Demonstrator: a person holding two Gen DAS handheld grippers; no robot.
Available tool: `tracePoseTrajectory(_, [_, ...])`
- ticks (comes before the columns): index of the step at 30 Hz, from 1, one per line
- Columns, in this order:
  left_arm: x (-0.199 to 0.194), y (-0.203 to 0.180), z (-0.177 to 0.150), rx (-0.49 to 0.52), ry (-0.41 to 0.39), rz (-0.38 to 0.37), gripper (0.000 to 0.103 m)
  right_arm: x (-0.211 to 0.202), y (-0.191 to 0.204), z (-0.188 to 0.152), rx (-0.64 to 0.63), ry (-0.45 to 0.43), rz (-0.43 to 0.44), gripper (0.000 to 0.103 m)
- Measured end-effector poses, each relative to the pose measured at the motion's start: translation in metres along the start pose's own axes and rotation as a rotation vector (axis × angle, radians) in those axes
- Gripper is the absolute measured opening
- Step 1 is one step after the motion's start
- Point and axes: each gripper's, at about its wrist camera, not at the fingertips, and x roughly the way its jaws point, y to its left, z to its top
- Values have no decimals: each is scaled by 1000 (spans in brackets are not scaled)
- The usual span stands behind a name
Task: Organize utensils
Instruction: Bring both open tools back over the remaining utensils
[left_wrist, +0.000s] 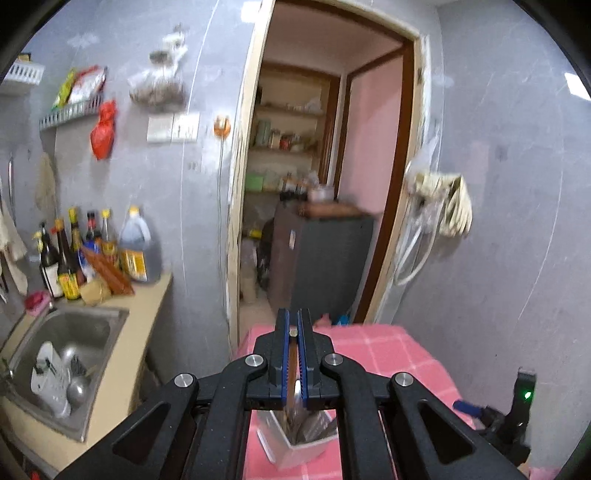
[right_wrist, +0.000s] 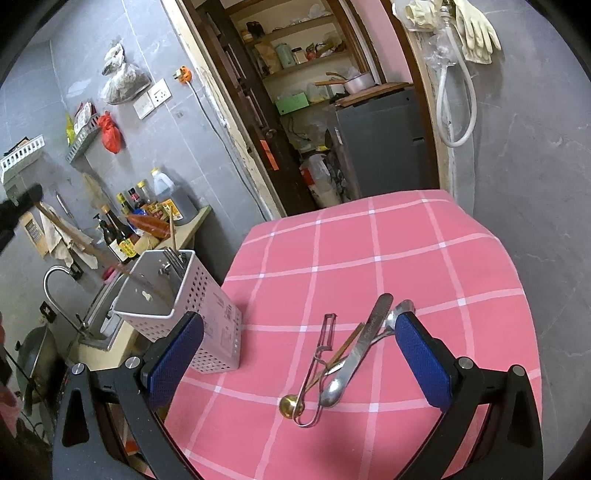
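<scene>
The left gripper (left_wrist: 294, 332), fingers clamped on a slim brown-handled utensil (left_wrist: 292, 354), hangs directly above the white perforated holder (left_wrist: 295, 448).

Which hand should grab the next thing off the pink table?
Probably the right. The right gripper is open, with the spoon and peeler lying between its fingers. The left gripper is shut on a chopstick above the white holder.
</scene>
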Motion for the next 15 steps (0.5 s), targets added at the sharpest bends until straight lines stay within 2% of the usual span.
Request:
tracePoseTrajectory(5, [27,1,-20,-53,100,-14,5,0,-8,-2,-3,14,-19,102])
tracePoseTrajectory(9, [39,-7,-38,-73,109,-51,8,-3,-16,-2,-7,4,-33,102])
tracePoseTrajectory(10, [41,-11,-42,-68,102,-55,18,-4,-17,-2,-10,-2,-36,102])
tracePoseTrajectory(11, [42,-15,-47,-64,92,-60,36,-6,-18,-1,-17,-11,-40,102])
tracePoseTrajectory(13, [41,-24,-58,-68,47,-67,57,-12,-19,2,-39,-35,-51,102])
tracePoseTrajectory(15, [38,-33,-68,-76,3,-78,59,-18,-19,5,-64,-58,-60,102])
